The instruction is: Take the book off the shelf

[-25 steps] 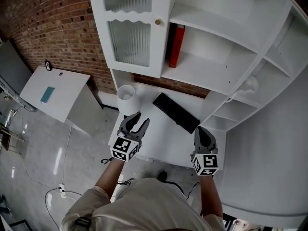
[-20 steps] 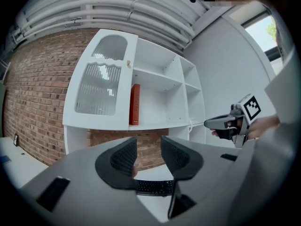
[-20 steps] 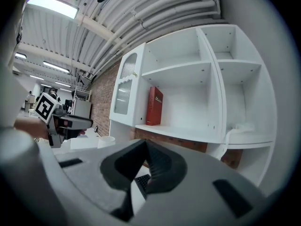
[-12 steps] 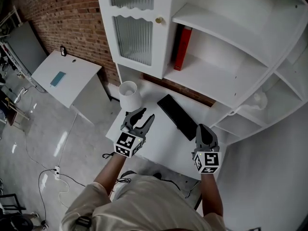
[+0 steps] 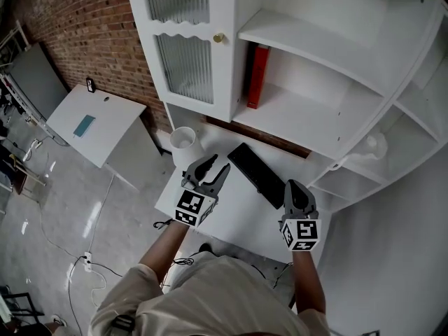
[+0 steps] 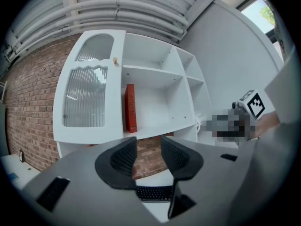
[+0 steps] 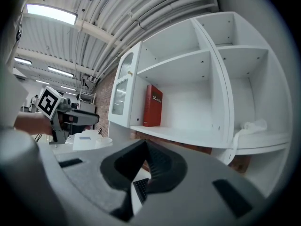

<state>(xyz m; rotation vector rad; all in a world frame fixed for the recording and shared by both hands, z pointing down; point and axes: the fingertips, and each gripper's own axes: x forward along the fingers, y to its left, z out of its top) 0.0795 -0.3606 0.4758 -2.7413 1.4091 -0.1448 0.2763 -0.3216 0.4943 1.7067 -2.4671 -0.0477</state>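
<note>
Book (image 5: 257,75), red, stands upright on the shelf (image 5: 308,121) at upper centre of the frame & is untouched, so nothing's done yet: reach, grip & pull-out all remain. Left claw (image 5: 218,164) is open w/ nothing btwn its jaws, right claw (image 5: 295,186) is closed & empty, both low in the frame over the tabletop (image 5: 231,212), either side of the keyboard (image 5: 257,175). Vs. a sec ago the left claw has edged up-frame, nearer the keyboard; book hasn't moved.
</note>
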